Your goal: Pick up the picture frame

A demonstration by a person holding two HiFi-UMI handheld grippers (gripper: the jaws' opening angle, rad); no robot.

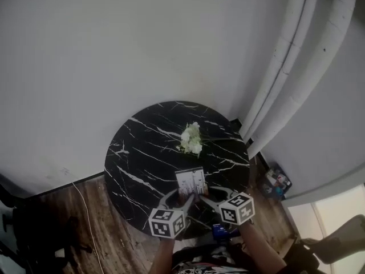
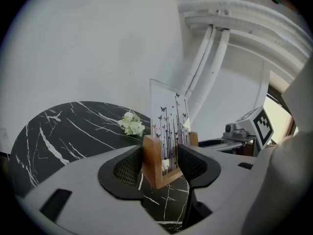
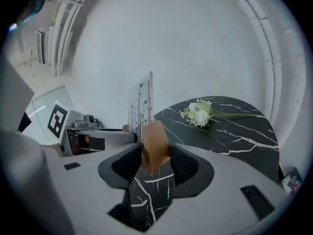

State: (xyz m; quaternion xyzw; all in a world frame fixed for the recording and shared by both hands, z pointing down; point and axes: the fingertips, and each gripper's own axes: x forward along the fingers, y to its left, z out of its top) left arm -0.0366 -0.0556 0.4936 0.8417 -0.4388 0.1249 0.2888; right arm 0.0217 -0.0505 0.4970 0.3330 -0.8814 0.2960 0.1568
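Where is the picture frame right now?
The picture frame is upright at the near edge of the black table in the head view, short of the white flowers, its wooden base gripped by the left gripper and right gripper.

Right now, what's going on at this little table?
A person holds a gripper in each hand, and both are closed on the picture frame. The left gripper clamps one end of its wooden base, the right gripper the other end. The frame stands upright over the black marble table, with a flower bunch lying beyond it. Whether it has lifted off is unclear.
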